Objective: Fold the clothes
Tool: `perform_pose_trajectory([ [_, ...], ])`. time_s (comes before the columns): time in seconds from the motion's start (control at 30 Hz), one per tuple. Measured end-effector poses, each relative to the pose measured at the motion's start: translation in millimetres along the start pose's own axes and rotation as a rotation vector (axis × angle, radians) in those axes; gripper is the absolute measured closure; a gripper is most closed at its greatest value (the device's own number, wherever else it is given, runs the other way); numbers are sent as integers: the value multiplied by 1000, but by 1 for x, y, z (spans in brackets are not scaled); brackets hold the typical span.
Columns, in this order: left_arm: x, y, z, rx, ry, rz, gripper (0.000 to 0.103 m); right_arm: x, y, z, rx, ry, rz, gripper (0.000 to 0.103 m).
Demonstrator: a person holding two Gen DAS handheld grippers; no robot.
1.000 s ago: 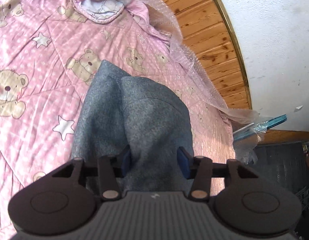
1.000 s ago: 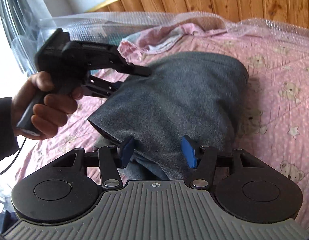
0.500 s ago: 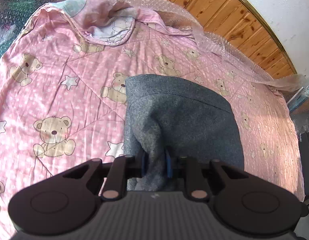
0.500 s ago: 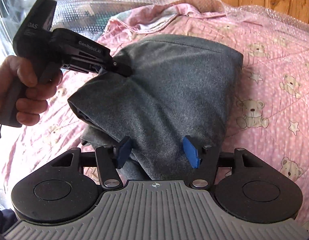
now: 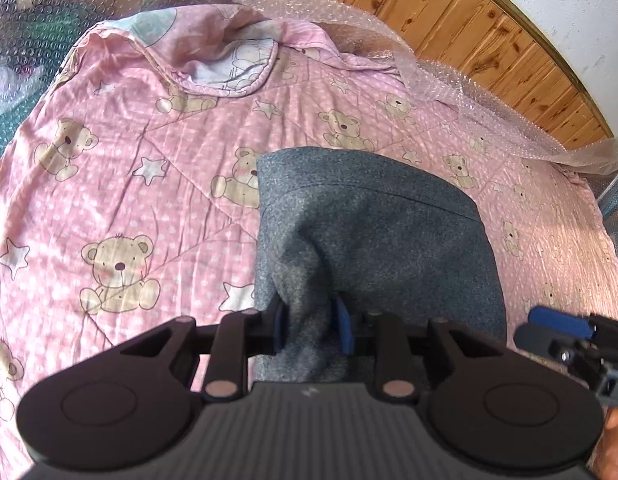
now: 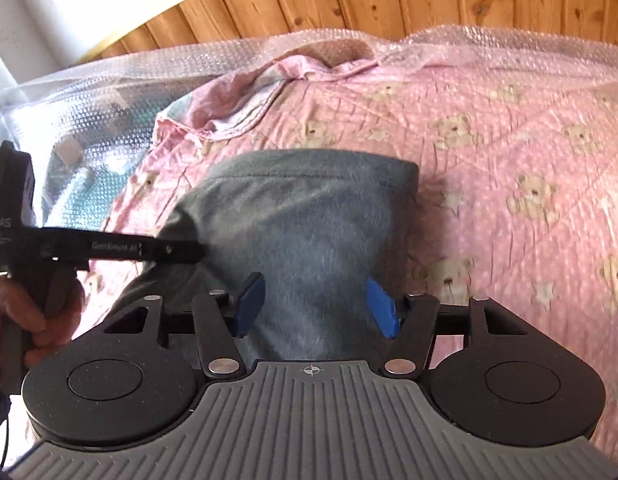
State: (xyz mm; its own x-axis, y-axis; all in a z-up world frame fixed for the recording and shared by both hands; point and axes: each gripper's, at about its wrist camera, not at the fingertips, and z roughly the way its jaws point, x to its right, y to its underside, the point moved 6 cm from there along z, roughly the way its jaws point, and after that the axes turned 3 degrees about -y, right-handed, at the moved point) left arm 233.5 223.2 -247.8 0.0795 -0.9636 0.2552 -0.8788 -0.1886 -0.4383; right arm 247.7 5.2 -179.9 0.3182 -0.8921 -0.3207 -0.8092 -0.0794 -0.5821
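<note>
A grey garment (image 5: pixel 373 232) lies folded on the pink bear-print quilt (image 5: pixel 121 184). In the left wrist view my left gripper (image 5: pixel 311 328) pinches a bunched ridge of its near edge between the blue pads, and the jaws are opening slightly. The right wrist view shows that gripper (image 6: pixel 189 250) from the side, biting the garment's (image 6: pixel 309 220) left edge. My right gripper (image 6: pixel 317 306) stands wide at the near edge with grey cloth lying between its fingers, its jaws closing; the pads do not visibly press the cloth. One of its fingers (image 5: pixel 557 322) shows beside the garment's right edge.
Bubble wrap (image 6: pixel 121 92) runs along the bed's far side in front of a wooden headboard (image 6: pixel 389 4). A turned-back quilt corner (image 5: pixel 229 60) lies beyond the garment. A hand (image 6: pixel 25 320) holds the left gripper's handle. Open quilt stretches to the right (image 6: pixel 529 160).
The left gripper shut on a bunch of the grey cloth and tilted, widening its view of the quilt. The right gripper shifted sideways and now shows at the left view's right edge.
</note>
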Motion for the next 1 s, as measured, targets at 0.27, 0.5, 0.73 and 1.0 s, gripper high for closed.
perform_pose_trajectory([
  [0.27,2,2,2,-10,-6,3,73,-10,-37,98,-166,138,-124,70],
  [0.5,-18,-22,-34,93,41,-83,75,-39,-21,30,-20,34,-122,68],
  [0.73,-19,-40,24,-28,77,-87,68,-60,81,41,-132,2,-139,68],
  [1.0,-37,-30,22,-25,109,-163,47,23,29,-14,79,4,183,23],
])
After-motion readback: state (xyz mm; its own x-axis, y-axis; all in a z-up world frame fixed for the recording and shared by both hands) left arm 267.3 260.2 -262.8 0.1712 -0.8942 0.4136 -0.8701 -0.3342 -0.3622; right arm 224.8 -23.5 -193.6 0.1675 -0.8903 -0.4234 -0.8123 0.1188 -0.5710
